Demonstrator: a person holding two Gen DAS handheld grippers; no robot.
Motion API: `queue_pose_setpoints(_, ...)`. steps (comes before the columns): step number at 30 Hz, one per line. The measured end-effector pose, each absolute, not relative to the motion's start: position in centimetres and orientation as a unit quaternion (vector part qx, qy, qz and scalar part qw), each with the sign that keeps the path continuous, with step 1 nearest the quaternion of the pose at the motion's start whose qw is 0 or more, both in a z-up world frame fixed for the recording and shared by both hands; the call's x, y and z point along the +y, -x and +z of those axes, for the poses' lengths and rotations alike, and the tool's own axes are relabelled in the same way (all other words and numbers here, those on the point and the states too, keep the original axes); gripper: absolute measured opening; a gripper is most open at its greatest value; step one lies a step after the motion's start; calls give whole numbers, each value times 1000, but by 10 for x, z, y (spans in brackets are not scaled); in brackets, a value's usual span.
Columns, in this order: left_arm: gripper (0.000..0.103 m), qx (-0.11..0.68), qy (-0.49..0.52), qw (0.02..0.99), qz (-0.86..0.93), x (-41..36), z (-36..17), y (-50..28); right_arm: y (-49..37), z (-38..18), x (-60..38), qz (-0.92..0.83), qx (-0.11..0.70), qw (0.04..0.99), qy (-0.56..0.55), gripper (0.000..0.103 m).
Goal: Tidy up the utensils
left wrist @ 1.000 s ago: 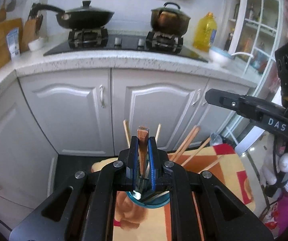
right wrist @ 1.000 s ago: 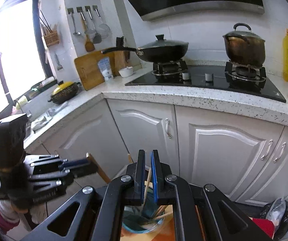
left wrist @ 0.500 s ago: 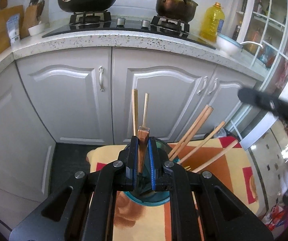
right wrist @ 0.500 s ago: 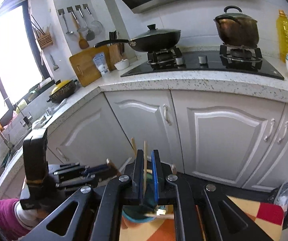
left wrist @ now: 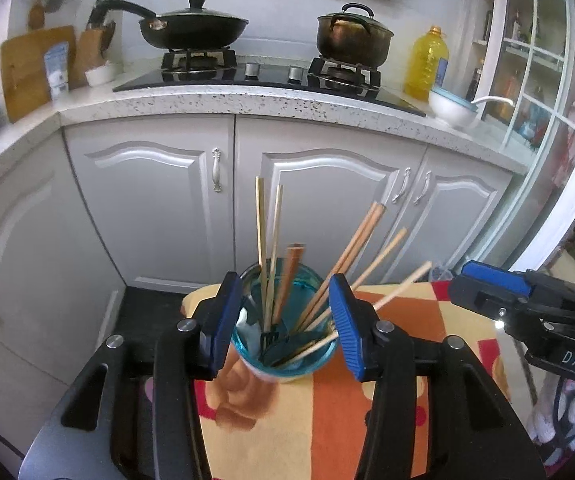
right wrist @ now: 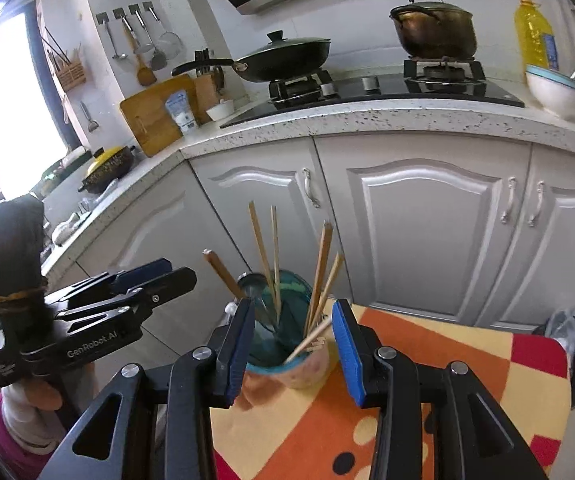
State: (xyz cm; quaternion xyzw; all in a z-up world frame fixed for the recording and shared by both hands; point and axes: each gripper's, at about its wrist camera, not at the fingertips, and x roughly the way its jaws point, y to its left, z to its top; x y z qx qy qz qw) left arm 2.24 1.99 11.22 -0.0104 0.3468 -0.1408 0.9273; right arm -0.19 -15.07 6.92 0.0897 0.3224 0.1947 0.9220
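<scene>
A blue glass cup (left wrist: 287,368) stands on the orange patterned cloth (left wrist: 307,420) and holds several wooden chopsticks (left wrist: 351,252). My left gripper (left wrist: 287,322) hovers just over the cup, its jaws opening wide and pressing on nothing. A dark brown chopstick (left wrist: 289,276) leans loose in the cup between them. In the right wrist view the cup (right wrist: 295,280) lies under my right gripper (right wrist: 293,342), whose jaws are also opening, with pale chopsticks (right wrist: 319,272) free between the pads. The left gripper (right wrist: 175,272) shows at the left there, and the right gripper (left wrist: 457,286) at the right in the left wrist view.
White cabinet doors (left wrist: 159,208) stand close behind the small table. Above them a speckled counter (left wrist: 247,104) carries a stove with a black wok (left wrist: 191,30), a brown pot (left wrist: 353,40), a yellow oil bottle (left wrist: 427,64) and a white bowl (left wrist: 451,108). A dark bag (right wrist: 567,344) sits on the floor.
Both grippers came down toward the cup and opened. The left let go of the brown chopstick and the right of a thin pale one; both now stand in the cup.
</scene>
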Motion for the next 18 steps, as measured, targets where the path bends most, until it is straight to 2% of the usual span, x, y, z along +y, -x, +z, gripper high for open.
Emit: queue_pose_setpoints(18,45,339,13,935,-102,23,107,17,47,54,-143,144,323,932,-81,41)
